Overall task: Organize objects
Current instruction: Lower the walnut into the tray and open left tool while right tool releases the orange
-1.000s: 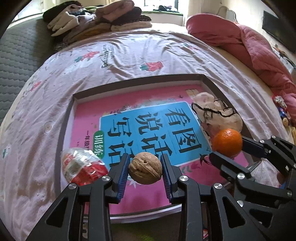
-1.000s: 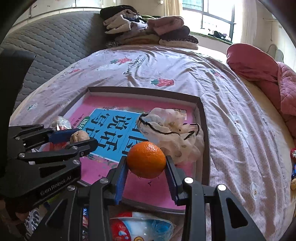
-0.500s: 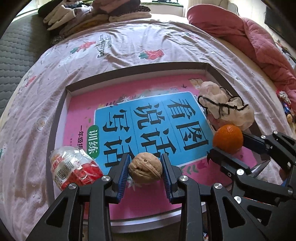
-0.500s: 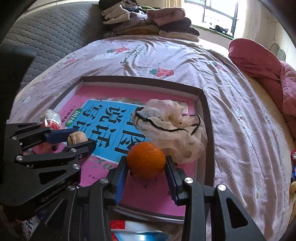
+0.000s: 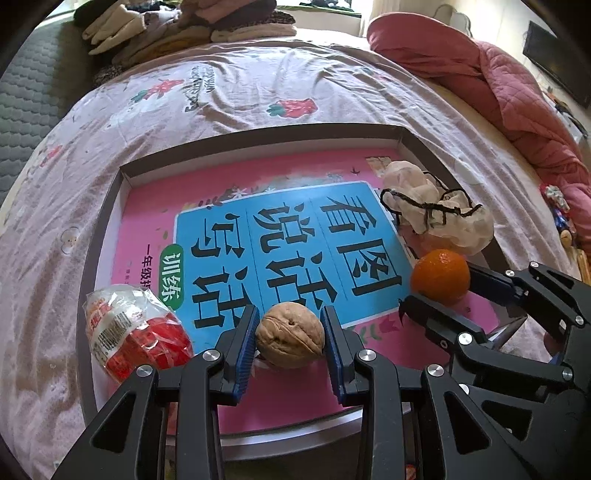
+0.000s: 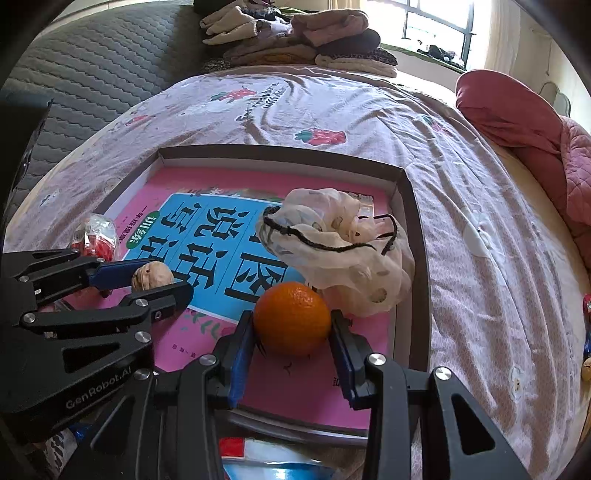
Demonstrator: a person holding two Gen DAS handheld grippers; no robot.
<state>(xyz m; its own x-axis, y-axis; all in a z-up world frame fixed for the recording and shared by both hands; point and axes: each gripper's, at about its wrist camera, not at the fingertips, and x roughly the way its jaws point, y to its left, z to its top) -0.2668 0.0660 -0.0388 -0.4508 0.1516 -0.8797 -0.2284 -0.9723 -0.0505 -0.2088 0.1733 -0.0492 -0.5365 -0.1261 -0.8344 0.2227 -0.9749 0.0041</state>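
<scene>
A shallow grey-rimmed box lid (image 5: 110, 206) (image 6: 410, 199) lies on the bed with a pink and blue book (image 5: 280, 236) (image 6: 207, 236) inside. My left gripper (image 5: 290, 334) (image 6: 147, 280) is shut on a brown walnut (image 5: 290, 334) (image 6: 152, 277), held just above the book's near edge. My right gripper (image 6: 291, 319) (image 5: 441, 286) is shut on an orange (image 6: 291, 317) (image 5: 440, 277) over the book's near right part. A red and clear snack packet (image 5: 136, 336) (image 6: 98, 236) rests in the lid's near left corner. A crumpled cream bag with a black cord (image 5: 439, 212) (image 6: 340, 251) sits at the lid's right side.
Folded clothes (image 5: 184, 33) (image 6: 295, 37) are piled at the bed's far end. A red quilt (image 5: 498, 96) (image 6: 524, 133) lies bunched on the right. Small toys (image 5: 561, 218) sit at the bed's right edge. A blue and white packet (image 6: 266, 461) lies below the lid's near rim.
Both grippers, still holding the walnut and the orange, have tilted a little further down over the lid, so the lid and book now fill more of each view.
</scene>
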